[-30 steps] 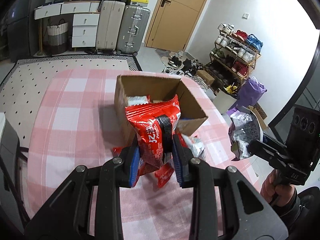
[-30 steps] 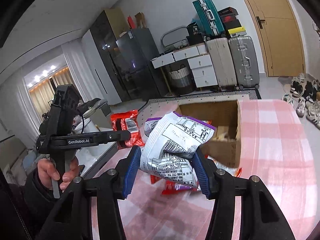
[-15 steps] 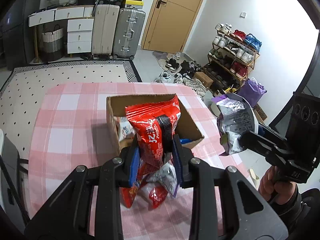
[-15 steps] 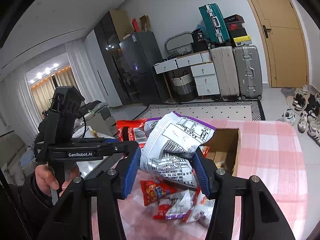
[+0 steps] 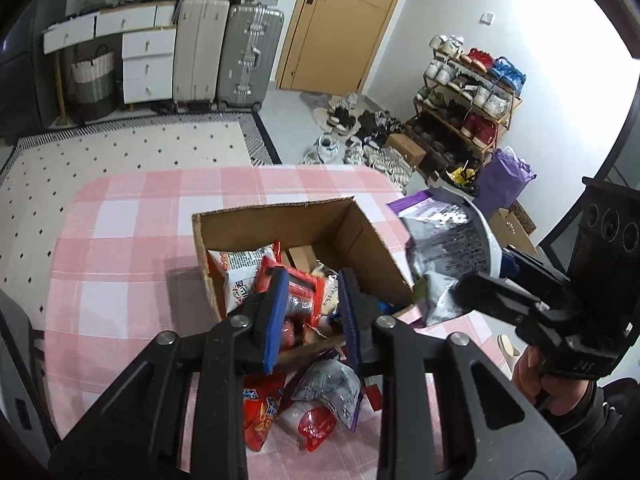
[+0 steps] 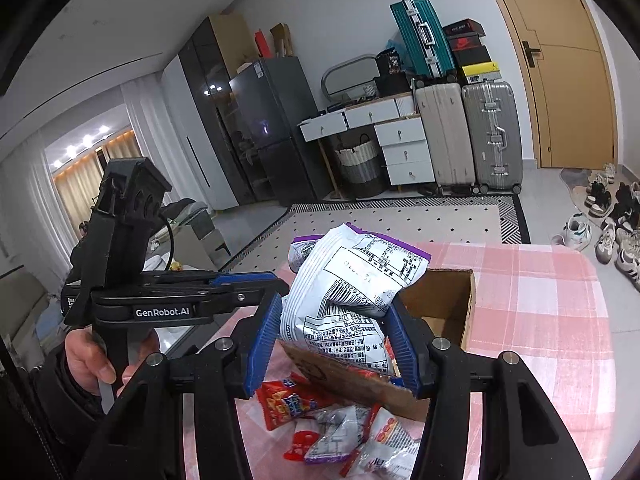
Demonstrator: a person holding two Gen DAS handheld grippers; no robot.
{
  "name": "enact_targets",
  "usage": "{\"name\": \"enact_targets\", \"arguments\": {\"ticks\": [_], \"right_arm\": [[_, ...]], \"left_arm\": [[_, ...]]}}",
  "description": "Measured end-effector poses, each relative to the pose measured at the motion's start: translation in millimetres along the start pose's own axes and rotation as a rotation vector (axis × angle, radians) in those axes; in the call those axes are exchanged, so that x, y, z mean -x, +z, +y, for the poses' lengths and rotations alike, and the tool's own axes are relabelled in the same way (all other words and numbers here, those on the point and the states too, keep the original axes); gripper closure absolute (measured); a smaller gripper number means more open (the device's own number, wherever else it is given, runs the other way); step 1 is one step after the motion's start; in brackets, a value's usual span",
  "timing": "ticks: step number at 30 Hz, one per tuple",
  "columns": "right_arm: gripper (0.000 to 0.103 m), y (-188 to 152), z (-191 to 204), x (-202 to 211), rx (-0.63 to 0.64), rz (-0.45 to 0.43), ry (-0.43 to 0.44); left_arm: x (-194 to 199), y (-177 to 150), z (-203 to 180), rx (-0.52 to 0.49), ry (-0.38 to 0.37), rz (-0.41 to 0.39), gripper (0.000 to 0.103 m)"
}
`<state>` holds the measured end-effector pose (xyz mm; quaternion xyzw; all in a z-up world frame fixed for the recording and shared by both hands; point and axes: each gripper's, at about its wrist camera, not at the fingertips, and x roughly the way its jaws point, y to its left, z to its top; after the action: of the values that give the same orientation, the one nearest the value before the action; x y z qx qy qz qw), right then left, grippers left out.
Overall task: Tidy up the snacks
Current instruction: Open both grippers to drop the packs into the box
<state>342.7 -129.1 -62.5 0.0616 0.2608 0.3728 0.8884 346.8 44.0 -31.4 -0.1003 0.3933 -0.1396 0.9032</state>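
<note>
An open cardboard box (image 5: 280, 216) (image 6: 460, 308) stands on the pink checked tablecloth (image 5: 120, 260) with several snack packets inside. My left gripper (image 5: 312, 280) hangs over the box's near side, shut on a red snack packet (image 5: 298, 294) that droops into the box. My right gripper (image 6: 335, 302) is shut on a silver and purple packet (image 6: 348, 300). It holds this packet (image 5: 448, 248) just above the box's right wall. Several loose packets (image 5: 320, 400) (image 6: 340, 432) lie on the cloth in front of the box.
A white packet (image 5: 236, 272) leans on the box's left wall. Past the table are a dotted rug (image 5: 120, 152), suitcases (image 5: 248, 52), a wooden door (image 5: 340, 20) and a shoe rack (image 5: 468, 92). A person's hand (image 6: 92, 360) holds the left gripper's handle.
Both grippers have moved forward and up to the box. The red packet now hangs low inside the box's opening, and the silver packet has come in against the box's right side.
</note>
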Motion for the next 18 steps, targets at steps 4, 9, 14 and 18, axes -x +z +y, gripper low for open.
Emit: {"name": "enact_targets", "arguments": {"ticks": [4, 9, 14, 18], "right_arm": [[0.050, -2.3, -13.8, -17.7, -0.038, 0.038, -0.025], [0.021, -9.2, -28.1, -47.3, -0.037, 0.123, -0.098], [0.020, -14.5, -37.3, -42.5, -0.065, 0.085, -0.124], [0.020, -15.4, -39.5, -29.8, -0.077, 0.060, -0.129]], "left_arm": [[-16.8, -1.4, 5.8, 0.014, 0.000, 0.002, 0.080], [-35.0, -8.0, 20.3, 0.054, 0.022, 0.042, 0.050], [-31.3, -19.2, 29.6, 0.060, 0.040, 0.020, 0.041], [-21.8, -25.7, 29.6, 0.058, 0.058, 0.004, 0.038]]}}
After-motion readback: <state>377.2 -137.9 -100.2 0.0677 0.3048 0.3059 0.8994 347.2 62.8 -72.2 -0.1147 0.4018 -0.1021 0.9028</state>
